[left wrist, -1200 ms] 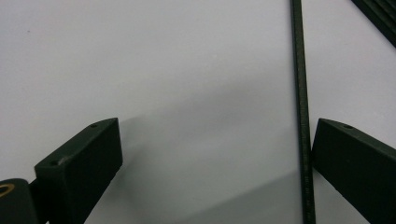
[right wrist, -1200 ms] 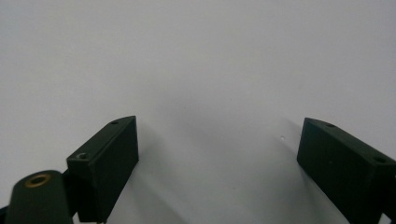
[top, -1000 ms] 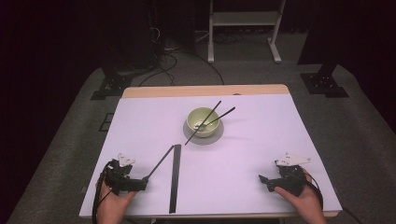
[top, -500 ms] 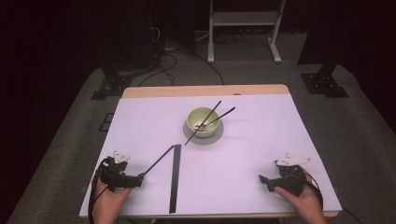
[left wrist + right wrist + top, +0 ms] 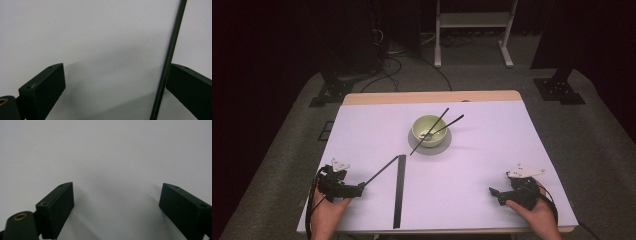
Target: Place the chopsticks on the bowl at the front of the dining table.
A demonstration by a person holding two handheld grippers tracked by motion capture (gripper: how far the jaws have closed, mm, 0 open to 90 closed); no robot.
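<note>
So the whole thing comes down to the left claw (image 5: 361, 187) and the thin black rod (image 5: 381, 170) lying on the counter (image 5: 482, 165). The rod's near end sits right at the claw's tips and its long axis runs away from the claw, up toward the bowl (image 5: 430, 131), so the claw looks pretty much straight down its length. In the left gripper view the jaws stand wide apart, and the rod (image 5: 169, 58) runs between them hard against the right jaw, lots of gap to the other. I'd guess closing means nudging sideways to centre it first. The right claw (image 5: 493, 192) is well apart from it, jaws spread over bare counter, holding nothing.
</note>
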